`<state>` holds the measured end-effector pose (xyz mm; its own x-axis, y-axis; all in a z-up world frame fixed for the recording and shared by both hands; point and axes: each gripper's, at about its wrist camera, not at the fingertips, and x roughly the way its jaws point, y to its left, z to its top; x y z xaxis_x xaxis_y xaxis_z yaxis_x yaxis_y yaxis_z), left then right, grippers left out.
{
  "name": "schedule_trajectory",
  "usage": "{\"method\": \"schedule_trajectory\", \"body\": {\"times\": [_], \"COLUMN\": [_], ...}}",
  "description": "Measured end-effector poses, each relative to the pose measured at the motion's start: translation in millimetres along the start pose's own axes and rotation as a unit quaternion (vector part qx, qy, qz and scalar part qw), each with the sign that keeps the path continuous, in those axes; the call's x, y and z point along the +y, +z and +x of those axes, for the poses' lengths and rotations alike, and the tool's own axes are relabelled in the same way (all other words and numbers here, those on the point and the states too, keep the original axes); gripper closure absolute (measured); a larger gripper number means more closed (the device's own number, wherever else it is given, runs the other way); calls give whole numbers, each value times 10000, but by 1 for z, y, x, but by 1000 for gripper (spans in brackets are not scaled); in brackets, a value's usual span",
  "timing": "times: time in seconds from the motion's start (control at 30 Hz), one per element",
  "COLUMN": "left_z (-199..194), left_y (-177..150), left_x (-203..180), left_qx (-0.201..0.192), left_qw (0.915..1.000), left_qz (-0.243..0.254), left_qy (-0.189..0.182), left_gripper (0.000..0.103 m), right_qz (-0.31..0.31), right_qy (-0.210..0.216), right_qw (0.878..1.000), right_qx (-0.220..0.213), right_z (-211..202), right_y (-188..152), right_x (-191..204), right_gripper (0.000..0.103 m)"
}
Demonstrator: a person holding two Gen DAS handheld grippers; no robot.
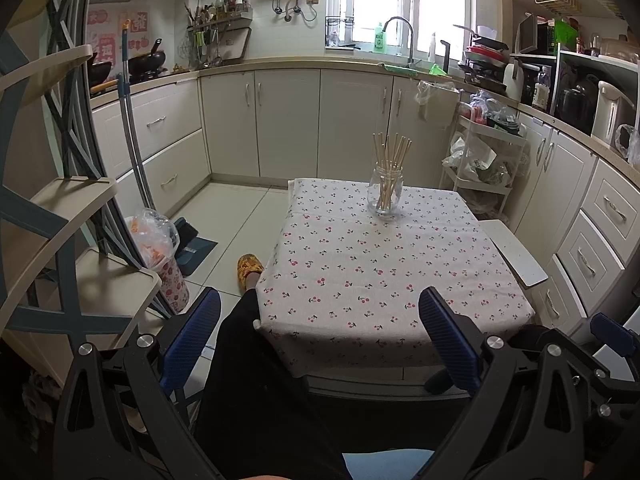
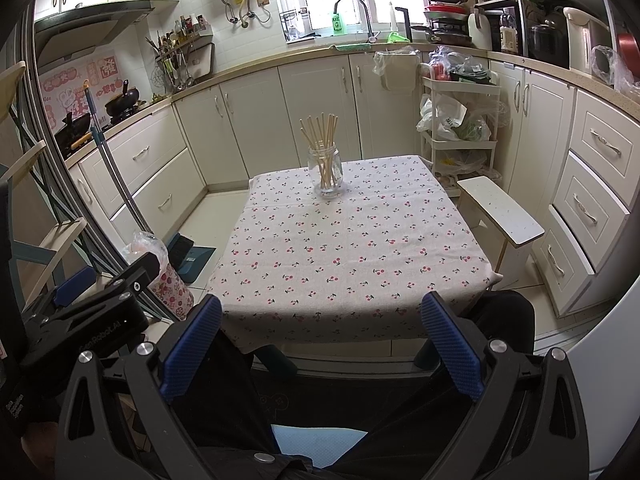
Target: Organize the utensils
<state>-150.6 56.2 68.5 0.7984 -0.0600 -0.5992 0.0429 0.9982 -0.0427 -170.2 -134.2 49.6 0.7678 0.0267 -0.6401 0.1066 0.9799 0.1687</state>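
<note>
A clear glass jar point(image 1: 385, 194) holding several wooden chopsticks point(image 1: 390, 156) stands upright near the far edge of a small table with a cherry-print cloth point(image 1: 372, 276). The jar also shows in the right wrist view point(image 2: 326, 176), with the chopsticks point(image 2: 322, 136) fanned out of its mouth. My left gripper point(image 1: 320, 320) is open and empty, held low at the table's near edge. My right gripper point(image 2: 320, 324) is open and empty, also back at the near edge. The left gripper shows at the lower left of the right wrist view point(image 2: 100, 304).
A white stool point(image 2: 502, 216) stands right of the table, a white cart point(image 2: 460, 120) with bags behind it. A floral bin point(image 1: 168, 276) and a dustpan point(image 1: 192, 246) sit on the floor left. Cabinets ring the room. A shelf rack point(image 1: 60, 220) is at far left.
</note>
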Motion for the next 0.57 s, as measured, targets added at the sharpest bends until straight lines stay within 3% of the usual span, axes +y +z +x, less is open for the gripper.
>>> {"method": "schedule_trajectory", "body": {"times": [0.57], "left_z": [-4], "left_y": [4], "left_x": [5], "left_qx": [-143], "left_qw": [9999], "left_qz": [36], "left_qy": [72], "left_gripper": [8], "right_qz": [-48], "right_qy": [0], "right_qw": [10000], "right_qx": [-27], "right_z": [-3], "right_y": [-6], "right_x": [1], "right_gripper": [7]}}
